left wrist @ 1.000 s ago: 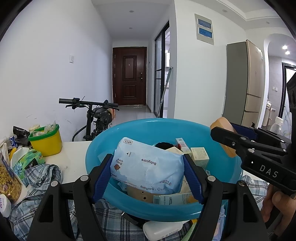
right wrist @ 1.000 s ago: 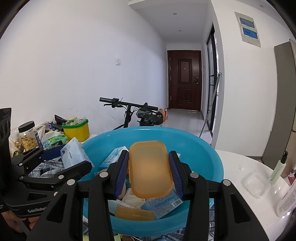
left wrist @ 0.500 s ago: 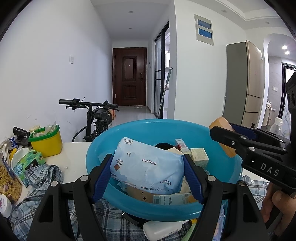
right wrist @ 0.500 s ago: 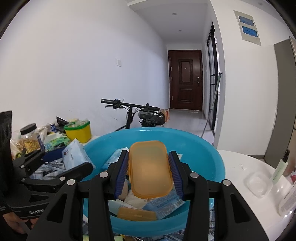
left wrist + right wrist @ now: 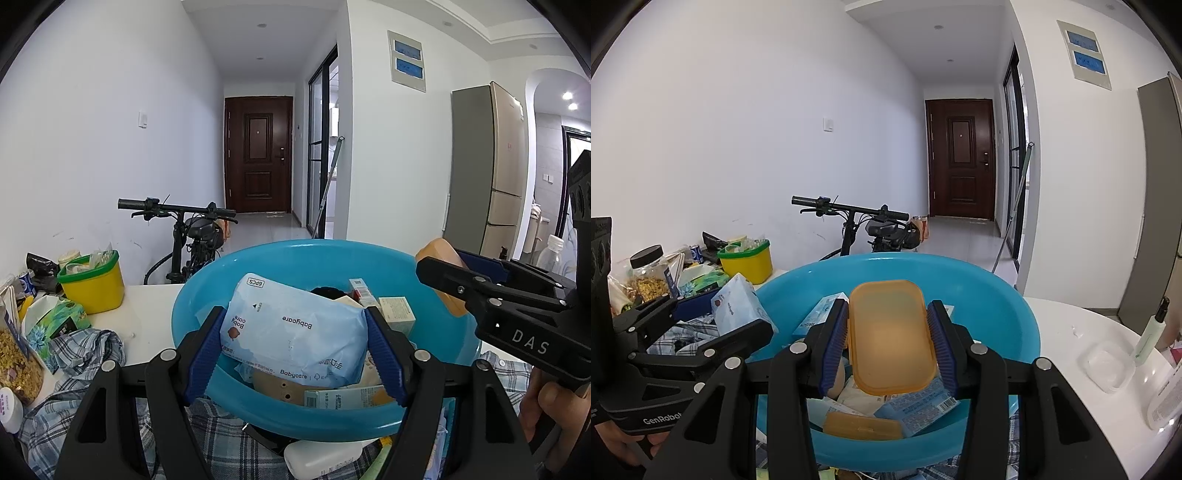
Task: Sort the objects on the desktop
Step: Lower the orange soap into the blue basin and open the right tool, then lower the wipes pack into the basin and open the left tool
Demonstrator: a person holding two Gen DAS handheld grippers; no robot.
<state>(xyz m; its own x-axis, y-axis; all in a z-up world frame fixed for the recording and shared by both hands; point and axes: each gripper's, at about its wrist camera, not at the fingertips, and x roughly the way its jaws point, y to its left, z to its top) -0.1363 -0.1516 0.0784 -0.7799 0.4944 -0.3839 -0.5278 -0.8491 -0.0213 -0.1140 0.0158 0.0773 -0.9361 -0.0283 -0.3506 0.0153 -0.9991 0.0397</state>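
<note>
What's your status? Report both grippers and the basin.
Left gripper clamps Babycare pack. Right gripper clamps orange lid. Both above blue basin. Nothing in the way.

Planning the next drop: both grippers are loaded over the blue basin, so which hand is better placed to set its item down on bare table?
Probably right. The right gripper holds the orange lid beside bare white table; the left gripper's Babycare pack faces clutter.
</note>
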